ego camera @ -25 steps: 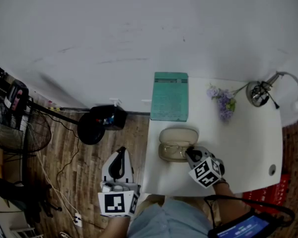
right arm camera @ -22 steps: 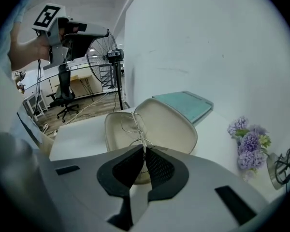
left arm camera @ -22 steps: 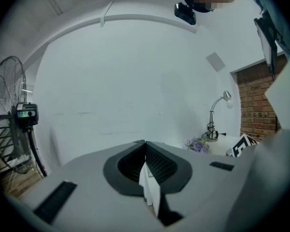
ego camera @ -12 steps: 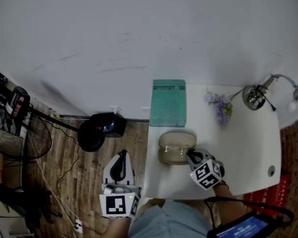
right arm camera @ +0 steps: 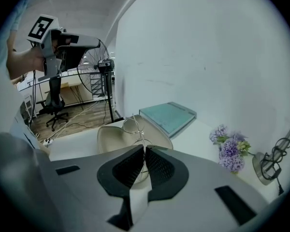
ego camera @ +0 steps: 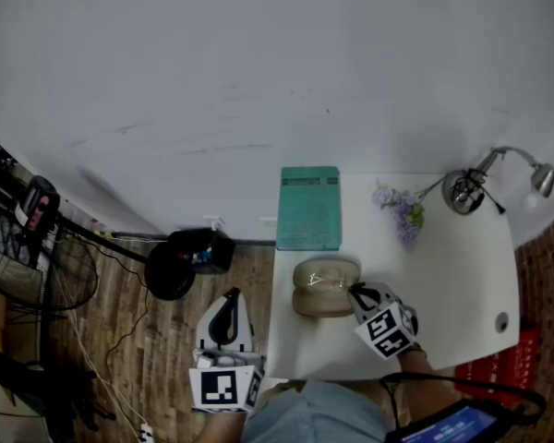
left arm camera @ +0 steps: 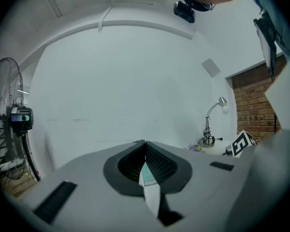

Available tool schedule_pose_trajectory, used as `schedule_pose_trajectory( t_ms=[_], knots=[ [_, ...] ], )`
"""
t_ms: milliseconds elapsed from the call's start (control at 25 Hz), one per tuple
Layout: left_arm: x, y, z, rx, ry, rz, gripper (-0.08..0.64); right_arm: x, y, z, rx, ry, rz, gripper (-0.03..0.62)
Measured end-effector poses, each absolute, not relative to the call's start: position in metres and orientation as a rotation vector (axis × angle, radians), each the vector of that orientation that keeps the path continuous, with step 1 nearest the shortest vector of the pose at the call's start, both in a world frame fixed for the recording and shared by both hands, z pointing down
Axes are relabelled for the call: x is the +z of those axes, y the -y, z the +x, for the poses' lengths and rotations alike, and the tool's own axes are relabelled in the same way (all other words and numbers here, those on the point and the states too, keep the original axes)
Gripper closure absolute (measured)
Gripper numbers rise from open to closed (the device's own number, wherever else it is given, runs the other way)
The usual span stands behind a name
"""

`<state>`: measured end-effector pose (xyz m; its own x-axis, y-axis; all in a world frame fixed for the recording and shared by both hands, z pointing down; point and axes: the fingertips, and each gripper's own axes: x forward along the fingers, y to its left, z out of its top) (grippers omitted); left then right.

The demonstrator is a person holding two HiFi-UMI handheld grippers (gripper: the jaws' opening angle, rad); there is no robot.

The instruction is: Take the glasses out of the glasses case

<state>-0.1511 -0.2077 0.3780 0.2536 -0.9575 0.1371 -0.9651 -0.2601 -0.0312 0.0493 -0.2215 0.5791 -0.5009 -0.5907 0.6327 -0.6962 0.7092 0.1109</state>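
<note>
Gripping glasses (right arm camera: pixel 134 125) tight in R gripper (right arm camera: pixel 144 153), now raised above open case (right arm camera: pixel 108 138) vs lying inside 1 sec ago; removal nearly done. L gripper (left arm camera: pixel 145 144) closed, empty, off to side.

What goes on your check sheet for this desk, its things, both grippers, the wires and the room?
Surface: white tabletop against white wall.
Job's things: thin wire-framed glasses over open beige oval glasses case.
Clutter: flat teal book, purple flower sprig, silver desk lamp.
Grippers: right hand-held gripper shut on glasses; left hand-held gripper shut, empty, off the table.
Cables: black cable by person's right arm.
Surroundings: wooden floor, black standing fan.
</note>
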Motion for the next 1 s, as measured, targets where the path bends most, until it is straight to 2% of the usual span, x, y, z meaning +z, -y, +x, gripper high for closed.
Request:
schedule_pose_trajectory(
  t_ms=[1000],
  knots=[
    [0.303,0.231,-0.144,-0.031,1.883,2.621,0.554,0.385,0.252,0.047,0.034,2.495,1.421,0.56]
  ],
)
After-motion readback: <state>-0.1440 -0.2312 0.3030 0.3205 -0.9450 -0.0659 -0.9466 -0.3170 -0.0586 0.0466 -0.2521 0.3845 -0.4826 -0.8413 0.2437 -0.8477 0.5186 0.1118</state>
